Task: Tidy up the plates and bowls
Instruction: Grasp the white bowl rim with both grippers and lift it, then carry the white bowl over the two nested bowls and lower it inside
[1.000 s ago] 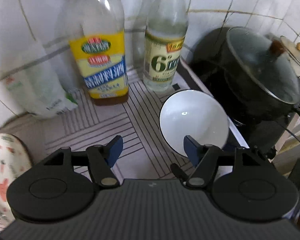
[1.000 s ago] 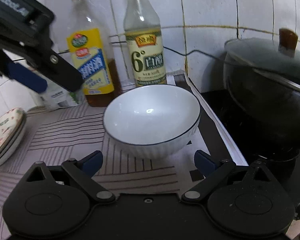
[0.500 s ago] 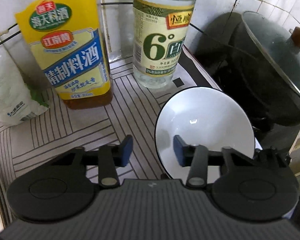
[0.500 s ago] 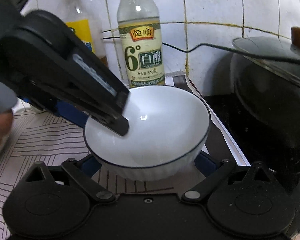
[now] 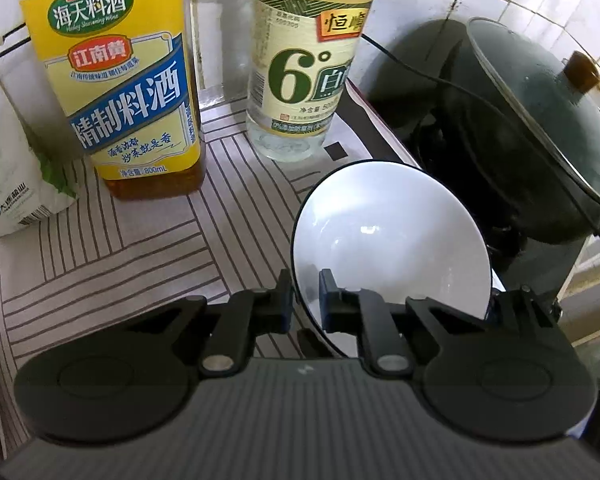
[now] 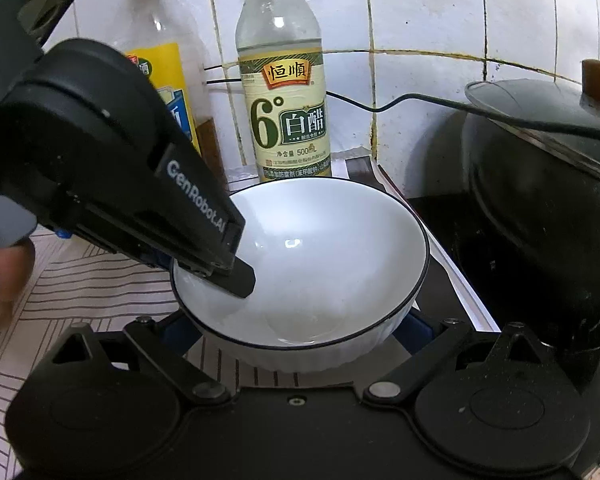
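A white bowl with a thin dark rim (image 5: 392, 236) (image 6: 324, 264) sits on the striped counter mat. My left gripper (image 5: 305, 300) is shut on the bowl's near-left rim, one finger inside and one outside; it shows in the right wrist view (image 6: 236, 272) reaching in from the left. My right gripper (image 6: 296, 332) is open, its blue-padded fingers on either side of the bowl's base and largely hidden behind it.
A yellow-labelled cooking wine bottle (image 5: 120, 80) and a white vinegar bottle (image 5: 304, 64) (image 6: 284, 92) stand against the tiled wall. A white bag (image 5: 8, 168) lies at left. A black lidded pot (image 5: 540, 136) (image 6: 548, 184) sits close on the right, with a black cable (image 6: 440, 102).
My left gripper came down to the bowl and closed on its left rim. My right gripper moved forward so its open fingers sit around the bowl.
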The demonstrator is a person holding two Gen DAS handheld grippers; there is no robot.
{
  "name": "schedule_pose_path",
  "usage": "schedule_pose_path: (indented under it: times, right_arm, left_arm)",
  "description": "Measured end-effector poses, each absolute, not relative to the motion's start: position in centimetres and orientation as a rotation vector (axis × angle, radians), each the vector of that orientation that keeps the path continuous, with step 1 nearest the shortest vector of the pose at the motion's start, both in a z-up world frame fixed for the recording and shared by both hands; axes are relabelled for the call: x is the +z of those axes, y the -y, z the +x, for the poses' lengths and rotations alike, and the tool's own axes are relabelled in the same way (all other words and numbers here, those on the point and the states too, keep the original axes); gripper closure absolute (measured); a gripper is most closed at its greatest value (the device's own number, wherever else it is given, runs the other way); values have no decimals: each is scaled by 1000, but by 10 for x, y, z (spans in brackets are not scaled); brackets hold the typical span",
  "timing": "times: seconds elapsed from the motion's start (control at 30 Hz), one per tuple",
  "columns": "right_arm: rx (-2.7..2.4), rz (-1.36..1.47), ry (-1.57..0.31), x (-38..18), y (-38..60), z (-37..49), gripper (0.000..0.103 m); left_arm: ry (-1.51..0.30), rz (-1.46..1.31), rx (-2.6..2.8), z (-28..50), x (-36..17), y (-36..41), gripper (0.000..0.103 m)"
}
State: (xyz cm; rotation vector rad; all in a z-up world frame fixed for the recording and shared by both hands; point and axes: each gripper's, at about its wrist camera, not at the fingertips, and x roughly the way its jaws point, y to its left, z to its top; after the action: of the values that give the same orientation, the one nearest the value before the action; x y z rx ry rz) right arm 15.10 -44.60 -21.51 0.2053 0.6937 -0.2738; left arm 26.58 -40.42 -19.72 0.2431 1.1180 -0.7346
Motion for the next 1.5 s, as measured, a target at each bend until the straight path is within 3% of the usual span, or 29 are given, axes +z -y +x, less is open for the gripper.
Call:
schedule_pose_path:
  times: [0.3,0.77,1.5]
  right_arm:
    - [-253,243,-683,-212,438,144,4]
    - [-151,151,-617,-161,388,126,4]
    - [109,77,-568,-103,286,94,4]
  left_arm:
    - [-1127,287,-692,251,-183,386,91]
    - [-1088,259,-640,227,-124,327,91]
    - [-1092,179,-450,183,-59,189,90]
